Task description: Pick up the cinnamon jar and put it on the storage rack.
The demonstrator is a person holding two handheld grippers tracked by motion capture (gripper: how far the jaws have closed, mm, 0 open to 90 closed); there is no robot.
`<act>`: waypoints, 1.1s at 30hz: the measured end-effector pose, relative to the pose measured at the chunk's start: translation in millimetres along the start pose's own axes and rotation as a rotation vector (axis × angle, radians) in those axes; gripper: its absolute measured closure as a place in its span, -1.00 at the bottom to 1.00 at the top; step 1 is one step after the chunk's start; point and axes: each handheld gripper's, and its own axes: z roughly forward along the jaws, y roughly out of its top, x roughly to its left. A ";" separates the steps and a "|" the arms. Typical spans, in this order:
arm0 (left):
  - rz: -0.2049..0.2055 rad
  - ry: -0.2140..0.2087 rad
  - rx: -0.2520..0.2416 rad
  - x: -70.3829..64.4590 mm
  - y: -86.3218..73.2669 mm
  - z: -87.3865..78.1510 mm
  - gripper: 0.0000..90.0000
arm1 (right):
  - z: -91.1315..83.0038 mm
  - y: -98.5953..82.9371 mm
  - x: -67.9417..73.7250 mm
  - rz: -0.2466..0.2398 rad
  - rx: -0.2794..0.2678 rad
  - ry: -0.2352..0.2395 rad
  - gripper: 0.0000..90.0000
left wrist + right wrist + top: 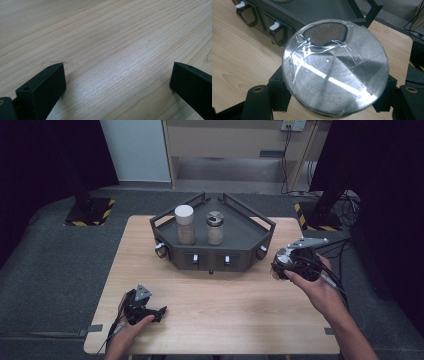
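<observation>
A dark angular rack (250, 251) stands at the middle back of the wooden table (225, 310). On it are a jar with a white lid (185, 225) and a jar with a metal lid (215, 227), both upright. My right gripper (277, 270) hovers just off the rack's right front corner. It is shut on a third jar, whose round metal lid (334, 70) has a dark opening under clear film; the black jaws press its left and right sides. My left gripper (160, 312) rests low at the table's front left, open (117, 77) over bare wood.
The rack's front wall (294, 17) carries small dark cups with white tabs (275, 26). Past the table's right edge lie cables and a hazard-striped stand base (312, 217). Another stand base (90, 212) sits at the far left.
</observation>
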 end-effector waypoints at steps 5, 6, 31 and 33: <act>0.000 0.000 0.000 0.0 0.0 0.0 -1.00 | -0.3 6.4 -0.3 0.000 -0.008 -0.003 -0.29; 0.000 0.000 0.000 0.0 0.0 0.0 -1.00 | -0.2 7.7 -0.6 -0.002 -0.009 -0.003 -0.29; 0.000 0.000 0.000 0.0 0.0 0.0 -1.00 | 12.5 51.0 -9.6 -0.010 -0.010 -0.007 -0.29; 0.002 0.000 0.001 0.1 0.3 -0.1 -1.00 | 13.6 54.0 -10.2 -0.009 -0.010 -0.010 -0.29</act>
